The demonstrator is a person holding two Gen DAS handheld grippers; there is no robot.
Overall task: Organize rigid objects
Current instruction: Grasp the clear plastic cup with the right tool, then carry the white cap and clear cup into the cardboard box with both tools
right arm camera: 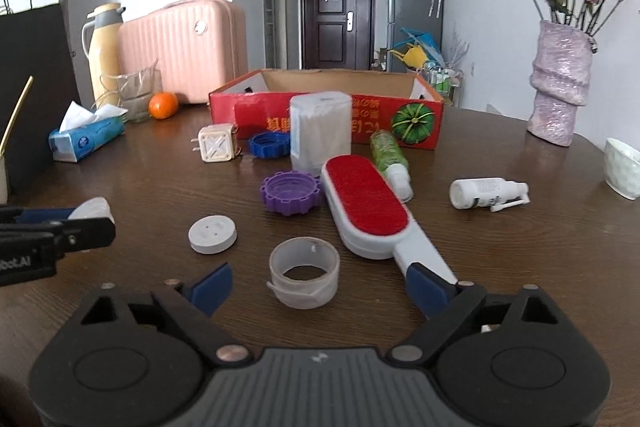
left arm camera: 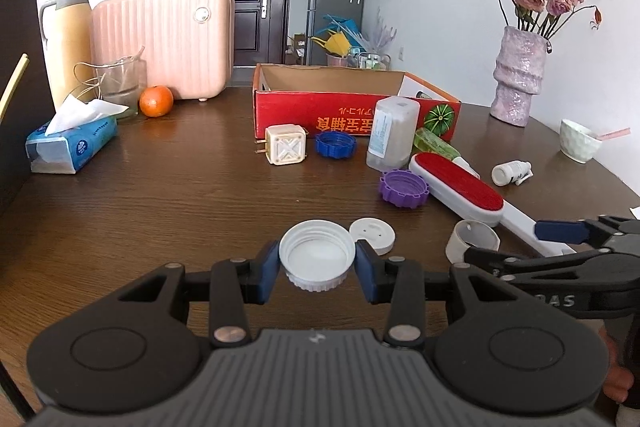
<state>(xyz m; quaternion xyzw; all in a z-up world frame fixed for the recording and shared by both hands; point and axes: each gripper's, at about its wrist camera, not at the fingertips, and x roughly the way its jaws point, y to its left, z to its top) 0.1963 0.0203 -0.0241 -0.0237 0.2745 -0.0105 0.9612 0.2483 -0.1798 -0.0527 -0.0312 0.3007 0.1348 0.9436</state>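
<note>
My left gripper (left arm camera: 317,269) is shut on a white jar lid (left arm camera: 317,259), held just above the brown table; the lid's edge also shows in the right wrist view (right arm camera: 93,209). My right gripper (right arm camera: 320,285) is open, its fingers either side of a clear tape roll (right arm camera: 304,273) that lies on the table. Beyond are a white disc (right arm camera: 213,235), a purple lid (right arm camera: 291,193), a red-and-white lint brush (right arm camera: 366,205), a blue lid (right arm camera: 269,145), a cream plug cube (right arm camera: 217,142), a frosted jar (right arm camera: 320,131), a green bottle (right arm camera: 389,153) and a white spray bottle (right arm camera: 486,193).
An open red cardboard box (right arm camera: 332,117) stands behind the objects. A tissue pack (right arm camera: 86,139), an orange (right arm camera: 163,105), a glass, a thermos and a pink case (right arm camera: 188,51) are at the back left. A vase with flowers (right arm camera: 560,87) and a white cup (right arm camera: 622,169) are on the right.
</note>
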